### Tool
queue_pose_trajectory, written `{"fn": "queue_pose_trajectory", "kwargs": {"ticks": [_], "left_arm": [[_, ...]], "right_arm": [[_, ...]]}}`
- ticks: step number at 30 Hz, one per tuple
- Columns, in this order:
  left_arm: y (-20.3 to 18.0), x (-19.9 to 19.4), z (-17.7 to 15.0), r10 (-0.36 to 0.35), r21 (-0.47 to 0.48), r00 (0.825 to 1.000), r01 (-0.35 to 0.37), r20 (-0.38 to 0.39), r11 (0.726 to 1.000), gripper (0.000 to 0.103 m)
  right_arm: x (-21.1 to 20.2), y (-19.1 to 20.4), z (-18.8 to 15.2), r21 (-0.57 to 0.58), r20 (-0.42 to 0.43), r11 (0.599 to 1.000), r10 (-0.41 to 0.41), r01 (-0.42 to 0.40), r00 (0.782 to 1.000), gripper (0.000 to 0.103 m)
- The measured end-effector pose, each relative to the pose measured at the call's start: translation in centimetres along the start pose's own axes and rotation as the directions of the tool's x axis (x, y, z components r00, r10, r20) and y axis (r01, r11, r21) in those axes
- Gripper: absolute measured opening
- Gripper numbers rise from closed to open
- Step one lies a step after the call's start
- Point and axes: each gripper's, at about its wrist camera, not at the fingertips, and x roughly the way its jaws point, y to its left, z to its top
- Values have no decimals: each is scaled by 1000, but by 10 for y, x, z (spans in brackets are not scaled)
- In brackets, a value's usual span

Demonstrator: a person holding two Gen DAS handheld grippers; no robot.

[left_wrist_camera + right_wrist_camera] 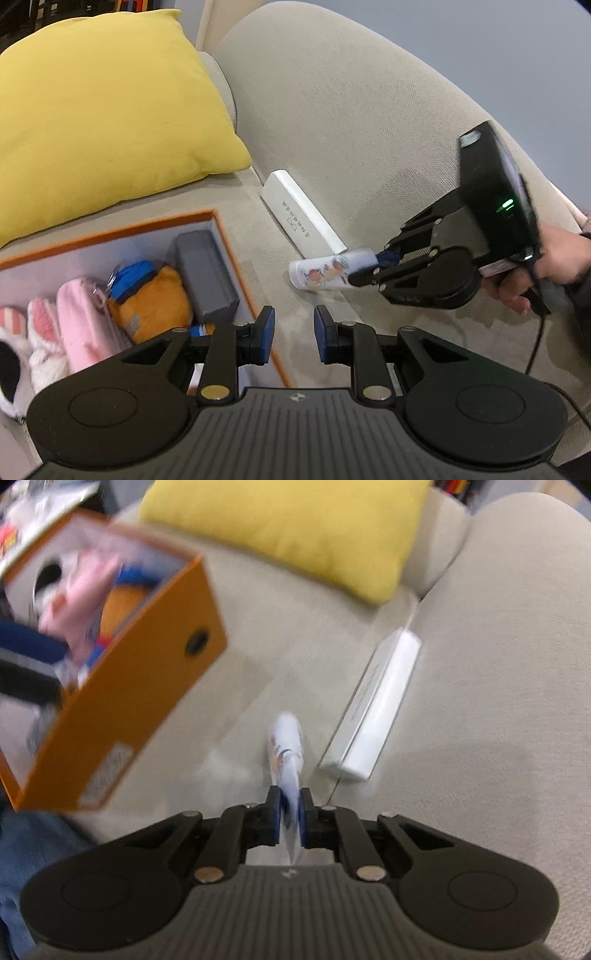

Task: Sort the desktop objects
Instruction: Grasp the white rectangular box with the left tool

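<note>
- Beige sofa cushion [369, 122] carries everything, with a yellow pillow [99, 110] at the back left.
- At far left the orange box [122, 230] already holds plush toys [147, 295] and a grey case [207, 273]; I judge it the drop target.
- My left gripper [293, 334] hovers near the box's right rim, jaws narrowly parted, holding nothing.
- Right of it the white carton [303, 214] lies flat on the cushion.
- My right gripper [290, 821] is clamped on the flat end of the printed tube [286, 746], which hangs clear of the cushion; I should carry it level over the rim before releasing.
</note>
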Motion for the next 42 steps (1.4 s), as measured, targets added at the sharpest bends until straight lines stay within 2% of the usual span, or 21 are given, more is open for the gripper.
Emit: {"fn": "queue_pose_trajectory", "kwargs": {"ticks": [3,7,11,14,18,23,25,28,33,35,42], "left_arm": [[-4,14,15,0,-16,1000,0,-11,1000,26],[-7,45,40,-12,-76,1000,10,-21,997,32],[-14,87,65,-14,-116,999,11,-30,993,53],[-16,121,81,-18,-140,998,11,-55,990,53],[-13,168,96,-12,-189,994,-8,-104,982,53],[-12,204,99,-10,-204,989,-21,-148,979,53],[-12,210,97,25,-191,988,-55,-154,980,54],[-8,212,96,9,-213,986,-45,-164,976,55],[-10,213,89,31,-228,987,-66,-157,971,54],[-9,210,85,21,-222,989,-54,-148,973,47],[2,193,79,18,-241,988,-55,-155,969,39]], "right_arm": [[-8,-12,0,70,24,997,29,-31,999,7],[-13,-22,-4,104,17,994,24,-26,1000,6],[-16,-32,-7,126,35,992,21,-25,999,6],[-18,-39,-4,122,34,992,-15,11,999,6],[-5,-57,-3,205,13,978,34,-36,999,5],[-1,-55,-1,212,23,976,44,-48,999,5],[2,-55,-1,213,17,976,46,-49,999,5],[2,-56,0,227,21,972,56,-60,998,5],[2,-54,-2,226,19,973,48,-51,999,5],[2,-54,-3,228,21,972,50,-53,999,5],[2,-53,-5,226,22,973,42,-46,999,5]]}}
